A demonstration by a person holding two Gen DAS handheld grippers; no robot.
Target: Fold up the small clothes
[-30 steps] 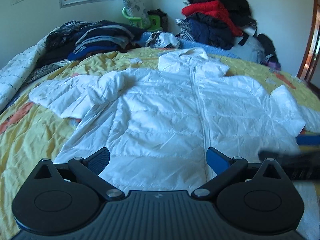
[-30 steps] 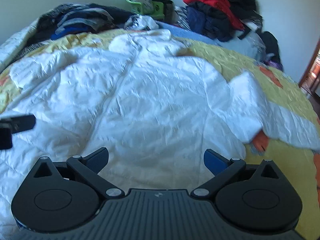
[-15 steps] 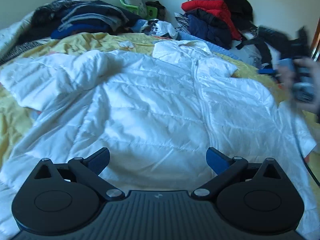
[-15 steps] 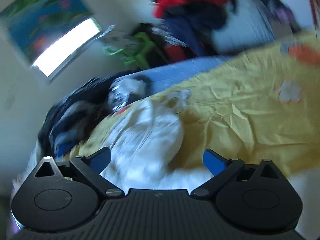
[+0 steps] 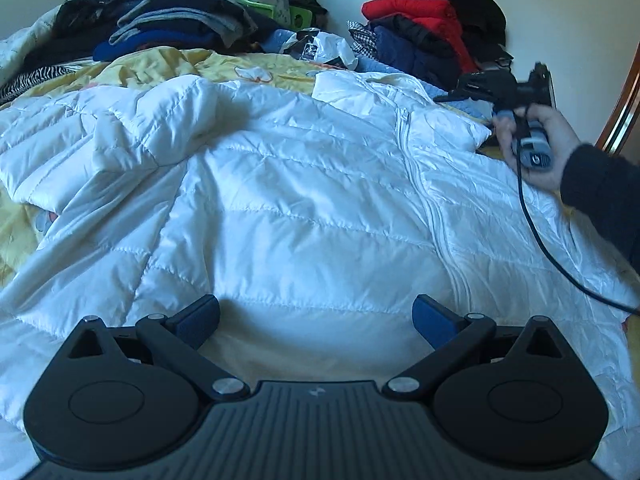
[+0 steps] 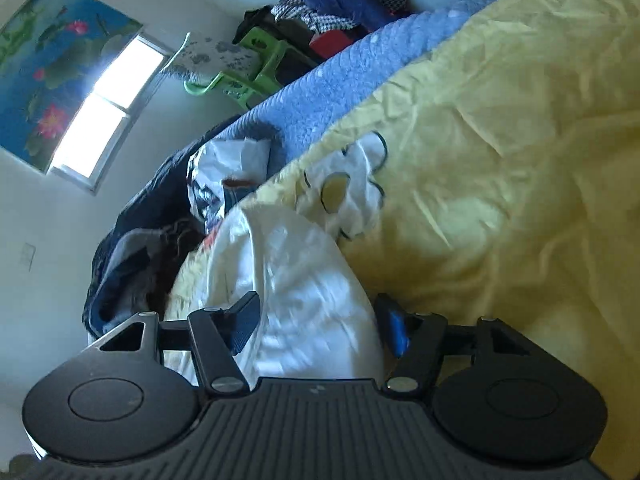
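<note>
A white puffer jacket [image 5: 300,200] lies spread front-up, zip closed, on a yellow bedspread [image 5: 168,64]. My left gripper [image 5: 316,312] hovers open just over the jacket's lower front, with nothing between its fingers. At the far right a hand [image 5: 536,160] holds my right gripper [image 5: 448,97] by the jacket's collar and shoulder. The right wrist view is rolled sideways. There the right gripper [image 6: 318,320] has its jaws closing on a puffy fold of the jacket [image 6: 296,272], and both pads touch the fabric.
Dark folded clothes [image 5: 168,20] are piled at the bed's back left and a red and black heap [image 5: 424,28] at the back right. A green stool [image 5: 276,12] stands between them. A blue blanket [image 6: 340,80] borders the bedspread [image 6: 500,160]. A black cable [image 5: 552,256] trails across the jacket.
The right gripper swung from the jacket's lower part to its collar, rolled sideways, and narrowed its jaws around white fabric. The left gripper moved forward and lower over the jacket.
</note>
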